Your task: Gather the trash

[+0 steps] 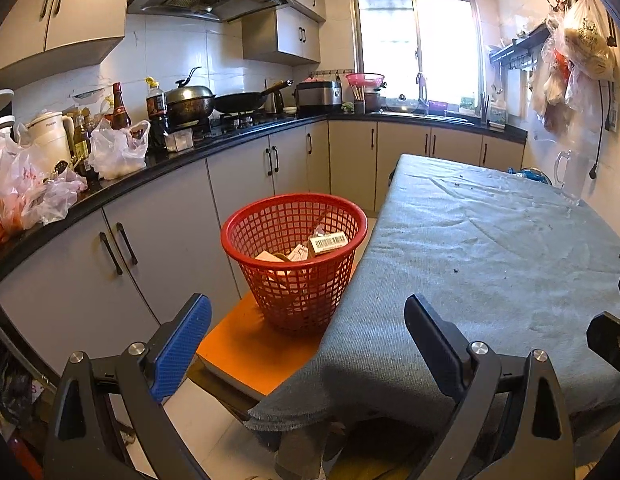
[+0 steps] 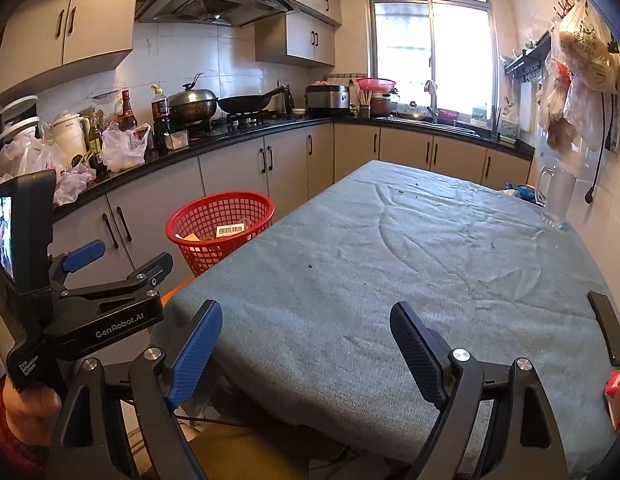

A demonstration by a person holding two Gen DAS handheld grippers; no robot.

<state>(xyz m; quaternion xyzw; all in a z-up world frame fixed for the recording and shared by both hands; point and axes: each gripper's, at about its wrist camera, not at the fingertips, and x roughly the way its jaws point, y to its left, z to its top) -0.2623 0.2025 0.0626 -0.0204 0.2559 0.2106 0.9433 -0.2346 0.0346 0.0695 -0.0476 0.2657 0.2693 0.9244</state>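
A red mesh basket (image 1: 294, 264) stands on an orange stool (image 1: 250, 344) beside the table and holds a barcoded box (image 1: 328, 242) and scraps of paper. My left gripper (image 1: 310, 332) is open and empty, aimed at the basket from the table's near corner. In the right wrist view the basket (image 2: 220, 232) is at the left. My right gripper (image 2: 306, 316) is open and empty over the grey-blue tablecloth (image 2: 370, 260). The left gripper (image 2: 122, 258) shows at the left, open. A red packet (image 2: 618, 392) lies at the table's right edge, beside a flat black object (image 2: 608, 332).
A clear glass mug (image 2: 558, 200) stands at the table's far right by the wall. Small dark crumbs dot the cloth. The black counter (image 1: 158, 164) on the left carries bottles, plastic bags and pans. Bags hang on the right wall (image 2: 582, 60).
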